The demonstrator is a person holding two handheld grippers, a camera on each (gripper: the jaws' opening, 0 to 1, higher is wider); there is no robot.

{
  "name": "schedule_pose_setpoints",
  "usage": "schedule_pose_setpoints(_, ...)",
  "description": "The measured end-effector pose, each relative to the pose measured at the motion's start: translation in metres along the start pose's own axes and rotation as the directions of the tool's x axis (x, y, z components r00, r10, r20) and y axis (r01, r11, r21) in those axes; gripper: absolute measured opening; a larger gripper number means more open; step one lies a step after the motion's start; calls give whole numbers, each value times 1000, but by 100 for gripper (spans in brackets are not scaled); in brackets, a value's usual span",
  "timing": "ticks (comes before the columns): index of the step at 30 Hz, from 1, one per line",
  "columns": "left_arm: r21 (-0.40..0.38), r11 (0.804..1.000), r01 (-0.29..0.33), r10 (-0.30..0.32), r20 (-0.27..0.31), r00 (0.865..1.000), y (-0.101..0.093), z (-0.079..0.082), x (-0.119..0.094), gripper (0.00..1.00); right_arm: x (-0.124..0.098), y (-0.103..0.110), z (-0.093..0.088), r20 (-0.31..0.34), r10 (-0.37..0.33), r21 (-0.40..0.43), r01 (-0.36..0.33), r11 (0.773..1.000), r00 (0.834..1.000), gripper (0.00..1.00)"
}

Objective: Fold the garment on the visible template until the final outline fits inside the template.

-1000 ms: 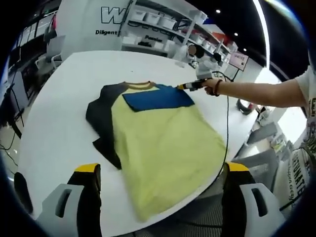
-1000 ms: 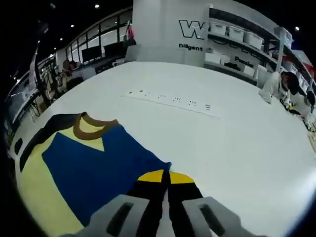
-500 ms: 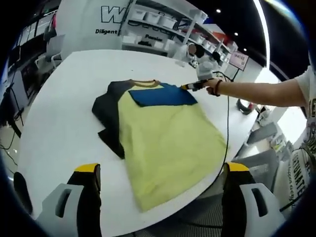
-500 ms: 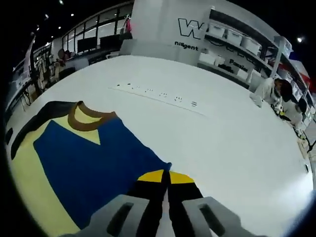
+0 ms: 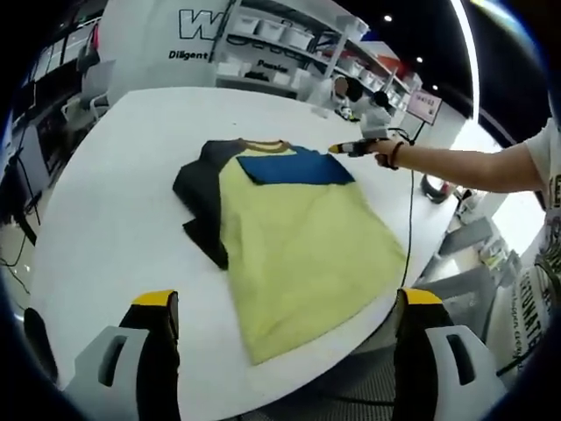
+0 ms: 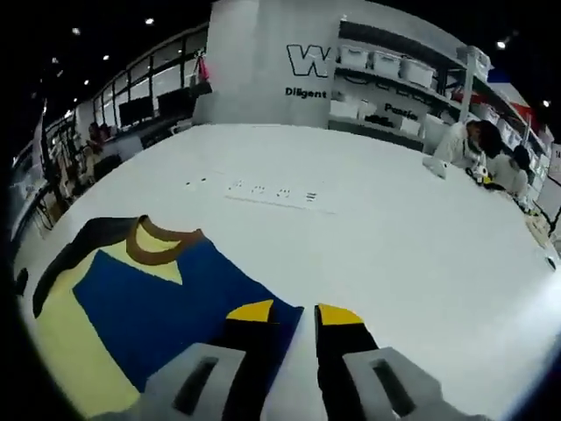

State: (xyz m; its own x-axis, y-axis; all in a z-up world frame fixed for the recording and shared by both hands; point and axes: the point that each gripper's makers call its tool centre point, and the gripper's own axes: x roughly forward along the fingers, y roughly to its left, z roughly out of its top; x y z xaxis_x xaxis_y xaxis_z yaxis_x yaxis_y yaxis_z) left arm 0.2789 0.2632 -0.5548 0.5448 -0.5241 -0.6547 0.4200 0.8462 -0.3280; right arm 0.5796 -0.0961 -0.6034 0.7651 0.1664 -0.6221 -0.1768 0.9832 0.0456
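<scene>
On the white table (image 5: 96, 210) lies the garment (image 5: 298, 237), a yellow shirt with dark sleeves and a brown collar, spread near the table edge closest to the person. A blue panel (image 5: 298, 167) lies across its upper part, just below the collar. I cannot tell if this is a folded-over sleeve or the template itself.

What changed in the last second: the right gripper (image 6: 296, 314) was closed on the corner of the blue panel, and now its jaws stand apart, with a white gap of table between the yellow tips. So the cloth corner is released — the blue edge lies just beside the left jaw, no more pinched. In the left gripper view the right gripper (image 5: 349, 147) shows at the far corner of the blue panel, held by the person's hand (image 5: 386, 154).

The left gripper (image 5: 280, 303) hangs above the near table edge, wide open and empty, well apart from the fabric.

My judgement: one fold is just laid down, and the long yellow body is not yet folded — more folds are needed
</scene>
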Motion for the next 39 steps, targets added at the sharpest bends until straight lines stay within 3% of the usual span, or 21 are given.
schedule_pose_setpoints(3,5,1000,2,-2,1,1000,0,1,2,99,-16,3,-13,-17,7,30,-7,1000,1000,23)
schedule_pose_setpoints(7,6,1000,9,-9,4,1000,-3,2,3,99,-36,13,-39,-51,29,33,-27,999,998,21)
schedule_pose_setpoints(13,15,1000,9,-10,11,1000,-3,4,1,99,-51,22,-61,-91,37,42,-34,999,995,18)
schedule_pose_setpoints(27,9,1000,5,-5,22,1000,-4,5,0,98,-58,32,-88,-134,35,49,-29,998,990,3)
schedule_pose_setpoints(33,7,1000,1,-1,26,1000,-5,5,-1,97,-54,27,-88,-110,15,-30,-18,999,994,0)
schedule_pose_setpoints(39,8,1000,-7,6,27,1000,-3,4,-3,96,-55,20,-88,-137,5,-106,-19,994,991,0)
